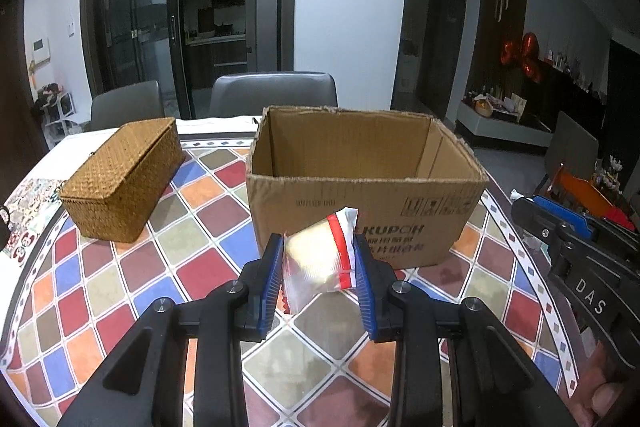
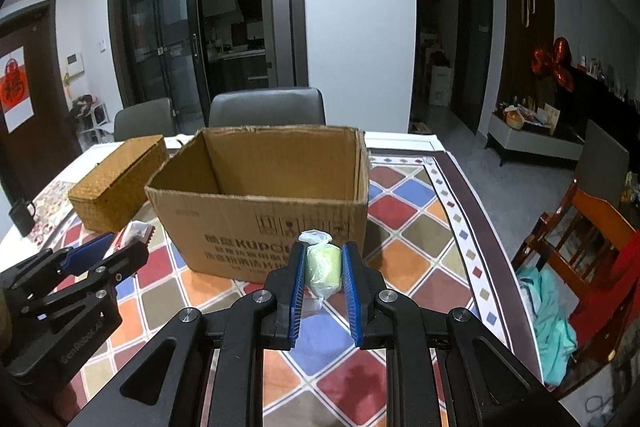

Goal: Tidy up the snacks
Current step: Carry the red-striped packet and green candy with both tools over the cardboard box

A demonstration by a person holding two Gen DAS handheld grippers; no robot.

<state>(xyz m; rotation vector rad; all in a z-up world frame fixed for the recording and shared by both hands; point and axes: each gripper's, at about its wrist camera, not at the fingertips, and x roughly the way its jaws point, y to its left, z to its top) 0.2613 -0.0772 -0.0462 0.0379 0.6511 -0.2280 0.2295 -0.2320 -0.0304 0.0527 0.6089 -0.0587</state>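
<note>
My left gripper is shut on a clear snack packet with a red stripe, a pale cake inside, held above the tablecloth just before the open cardboard box. Between the blue pads of my right gripper sits a pale green wrapped snack, gripped and lifted in front of the same cardboard box. The box interior that shows looks bare. In the right wrist view the left gripper appears at lower left with its packet. The right gripper's body shows at the right edge of the left wrist view.
A shut woven basket stands left of the box on the checkered tablecloth. A dark mug sits at the table's far left. Grey chairs stand behind the table, and an orange wooden chair stands to the right.
</note>
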